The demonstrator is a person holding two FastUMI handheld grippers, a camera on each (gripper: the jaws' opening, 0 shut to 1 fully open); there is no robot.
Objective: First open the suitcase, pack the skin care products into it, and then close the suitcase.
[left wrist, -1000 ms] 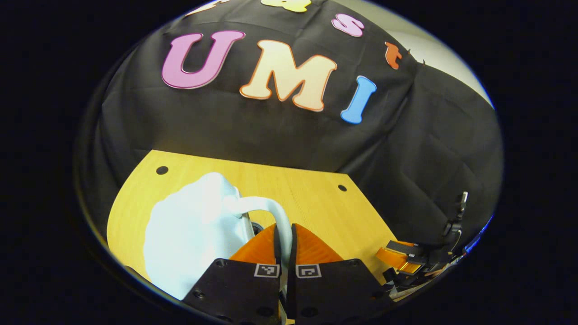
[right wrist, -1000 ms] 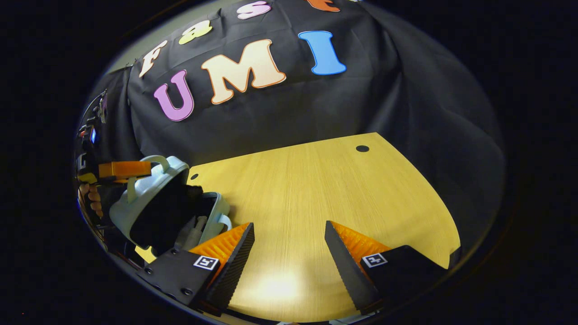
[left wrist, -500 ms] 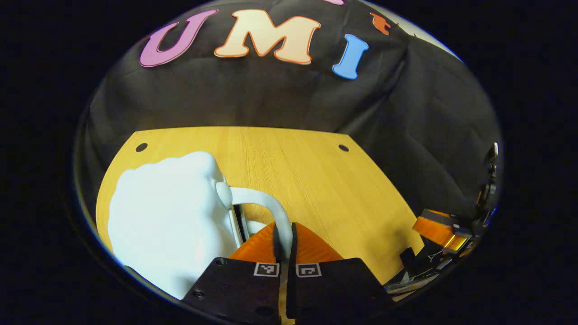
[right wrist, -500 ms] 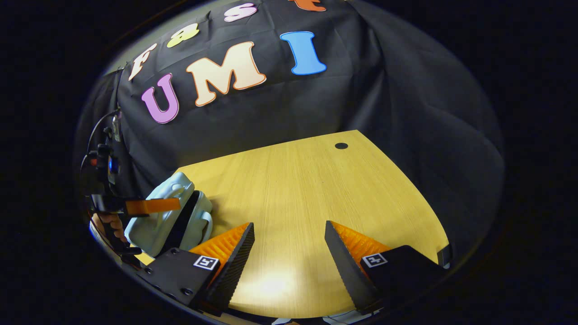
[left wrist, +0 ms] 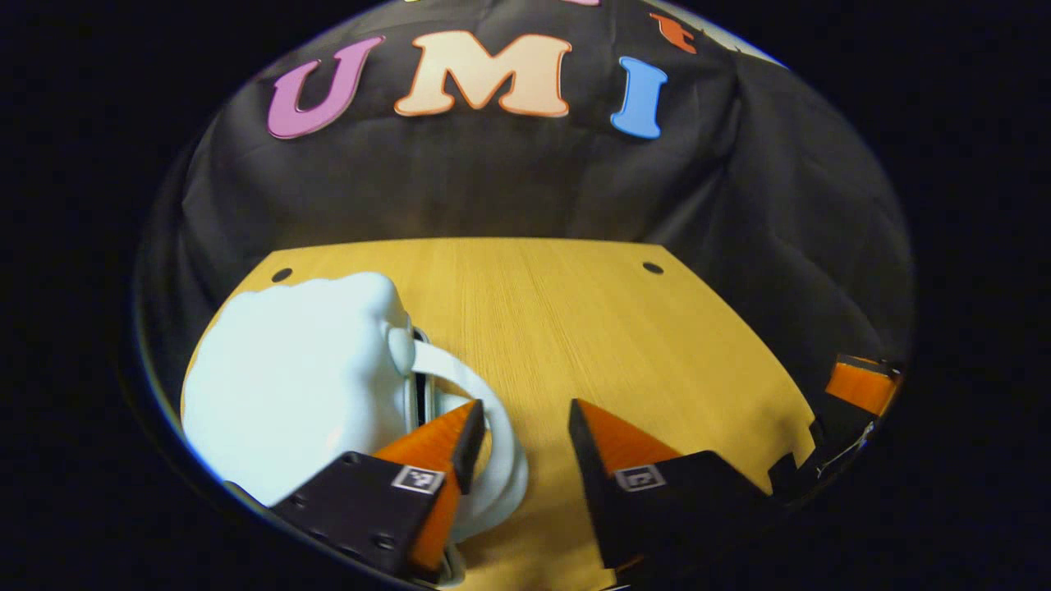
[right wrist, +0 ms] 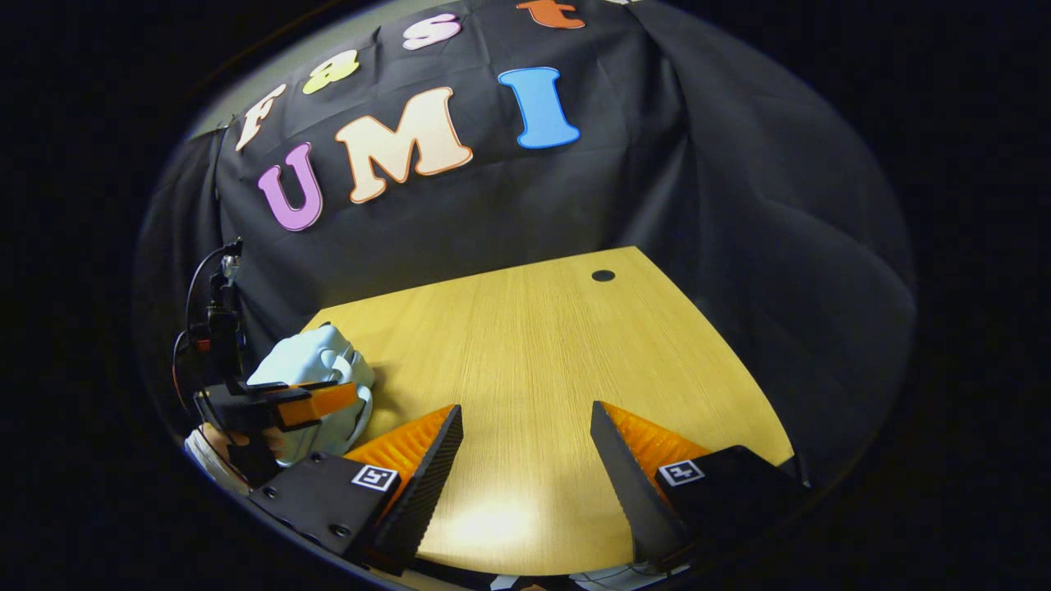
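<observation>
The small pale blue suitcase (left wrist: 287, 394) lies on the wooden table (left wrist: 575, 328) with its lid down; only a thin dark seam runs along its edge and its inside is hidden. Its curved handle (left wrist: 502, 443) arcs out to the right, just inside the left finger of my left gripper (left wrist: 519, 423), which is open and not pressing on the handle. In the right gripper view the suitcase (right wrist: 308, 365) sits at the far left, with the left gripper (right wrist: 328, 400) in front of it, held by a hand (right wrist: 218, 443). My right gripper (right wrist: 525, 427) is open over bare table.
The table (right wrist: 558, 345) is yellow wood with small dark holes (right wrist: 603, 276) near its back corners. Black cloth hangs behind and to the sides. My right gripper (left wrist: 858, 386) appears at the table's right edge in the left gripper view.
The suitcase lid has come down from half open to shut. My left gripper, which was shut on the handle, has opened and let it go. The right gripper stayed open.
</observation>
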